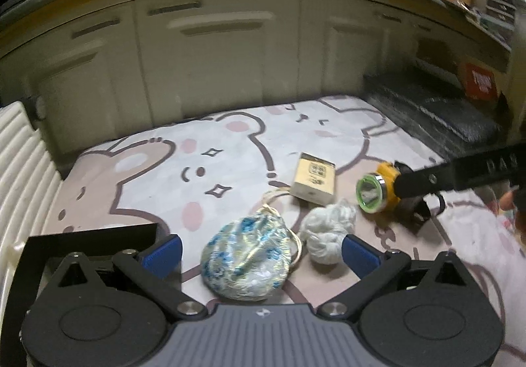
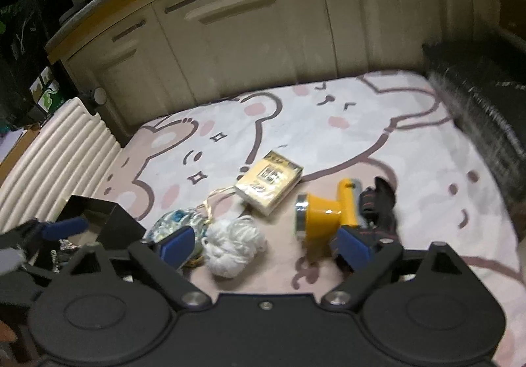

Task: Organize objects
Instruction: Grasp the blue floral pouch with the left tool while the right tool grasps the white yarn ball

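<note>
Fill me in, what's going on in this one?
A person holds a gripper in each hand over a cartoon-print mat, tidying small things. Both are open and hold nothing. The left gripper hovers over a blue floral pouch, with a white yarn ball beside it. The right gripper is low near a yellow headlamp. A small yellow box lies untouched behind them, and a black box stands open at the left.

I see a round drawstring cloth pouch (image 1: pixel 246 260), blue-flowered on silvery white. The plastic headlamp (image 2: pixel 323 214) is yellow; the bear-print mat (image 1: pixel 230 150) pink and white.
</note>
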The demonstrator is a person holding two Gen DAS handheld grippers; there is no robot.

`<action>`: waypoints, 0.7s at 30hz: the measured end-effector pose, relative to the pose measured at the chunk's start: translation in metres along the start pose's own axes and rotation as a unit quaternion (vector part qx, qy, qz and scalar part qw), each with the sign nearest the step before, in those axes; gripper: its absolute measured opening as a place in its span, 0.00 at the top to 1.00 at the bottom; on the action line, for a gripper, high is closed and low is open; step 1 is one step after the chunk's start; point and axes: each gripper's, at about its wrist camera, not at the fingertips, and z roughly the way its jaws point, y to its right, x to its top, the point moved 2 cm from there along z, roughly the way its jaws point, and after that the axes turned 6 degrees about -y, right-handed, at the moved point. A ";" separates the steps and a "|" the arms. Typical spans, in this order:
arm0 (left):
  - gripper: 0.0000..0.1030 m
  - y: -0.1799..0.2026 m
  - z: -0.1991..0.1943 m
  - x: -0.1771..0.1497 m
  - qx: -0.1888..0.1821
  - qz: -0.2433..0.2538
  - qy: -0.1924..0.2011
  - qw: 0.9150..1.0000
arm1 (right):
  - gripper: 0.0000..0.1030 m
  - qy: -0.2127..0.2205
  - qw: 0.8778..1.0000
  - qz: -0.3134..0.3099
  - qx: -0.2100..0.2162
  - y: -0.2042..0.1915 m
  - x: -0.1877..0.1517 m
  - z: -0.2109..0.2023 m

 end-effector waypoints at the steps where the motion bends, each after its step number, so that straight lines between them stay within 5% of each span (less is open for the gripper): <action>1: 0.04 0.002 0.003 -0.001 0.001 0.008 -0.001 1.000 | 0.10 -0.002 1.000 0.003 0.002 0.000 0.000 0.002; 12: 0.25 0.018 0.035 -0.021 0.010 0.117 -0.020 0.993 | 0.19 -0.055 0.996 0.054 0.050 -0.004 -0.001 0.045; 21: 0.42 0.021 0.067 -0.028 0.028 0.139 -0.032 0.989 | 0.28 -0.083 0.991 0.083 0.065 -0.005 -0.003 0.081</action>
